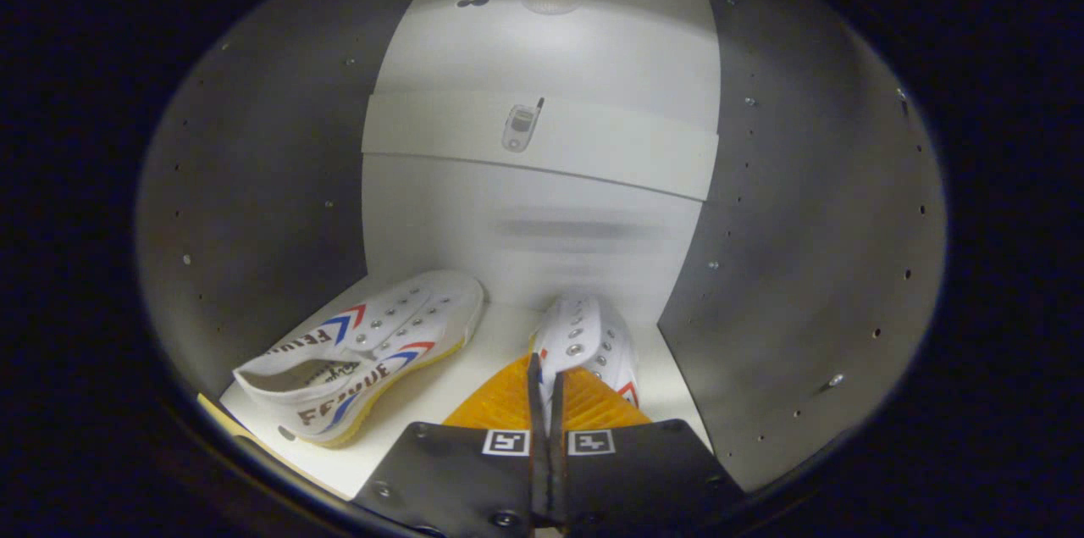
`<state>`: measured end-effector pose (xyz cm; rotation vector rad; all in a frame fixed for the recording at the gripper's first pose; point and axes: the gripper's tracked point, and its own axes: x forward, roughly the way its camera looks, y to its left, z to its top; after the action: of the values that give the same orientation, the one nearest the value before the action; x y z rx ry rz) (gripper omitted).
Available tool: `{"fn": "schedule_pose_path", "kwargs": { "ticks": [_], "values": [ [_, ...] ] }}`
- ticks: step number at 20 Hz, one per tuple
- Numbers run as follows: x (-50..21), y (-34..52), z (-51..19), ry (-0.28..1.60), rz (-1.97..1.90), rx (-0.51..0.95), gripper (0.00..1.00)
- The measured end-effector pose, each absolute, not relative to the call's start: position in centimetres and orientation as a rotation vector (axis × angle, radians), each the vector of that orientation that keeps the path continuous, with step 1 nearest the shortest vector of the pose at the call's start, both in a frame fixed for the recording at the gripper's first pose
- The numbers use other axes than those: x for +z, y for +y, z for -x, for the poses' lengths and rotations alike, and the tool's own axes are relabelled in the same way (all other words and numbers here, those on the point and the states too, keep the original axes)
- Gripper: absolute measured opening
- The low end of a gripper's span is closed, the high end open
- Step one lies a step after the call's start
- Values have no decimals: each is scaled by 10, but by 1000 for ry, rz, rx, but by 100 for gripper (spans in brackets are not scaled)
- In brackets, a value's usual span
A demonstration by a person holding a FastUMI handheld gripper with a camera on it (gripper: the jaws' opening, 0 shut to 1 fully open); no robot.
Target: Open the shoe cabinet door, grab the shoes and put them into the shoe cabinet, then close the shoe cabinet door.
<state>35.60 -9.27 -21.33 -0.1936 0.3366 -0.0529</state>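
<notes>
Both shoes are seen inside the cabinet (804, 207), so only the door is judged left. The left shoe (364, 352), white canvas with metal eyelets, lies at lower left; the right shoe (589, 343) sits at lower centre, beyond the gripper (547, 390), whose fingers are nearly closed, possibly pinching its heel.

Only readable text: "FEIYUE" on the left shoe (373, 352), printed on both sides w/ red-blue chevrons, lower left of frame. Nothing else legible imo.
</notes>
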Motion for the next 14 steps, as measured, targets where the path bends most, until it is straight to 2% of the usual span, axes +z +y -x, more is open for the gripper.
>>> {"fn": "schedule_pose_path", "kwargs": {
  "ticks": [6,10,14],
  "values": [
    [-226,-87,-355,411,121,-51,3],
    [-232,-90,-356,450,82,-76,6],
    [-230,-93,-354,443,66,-91,17]
  ]
}}
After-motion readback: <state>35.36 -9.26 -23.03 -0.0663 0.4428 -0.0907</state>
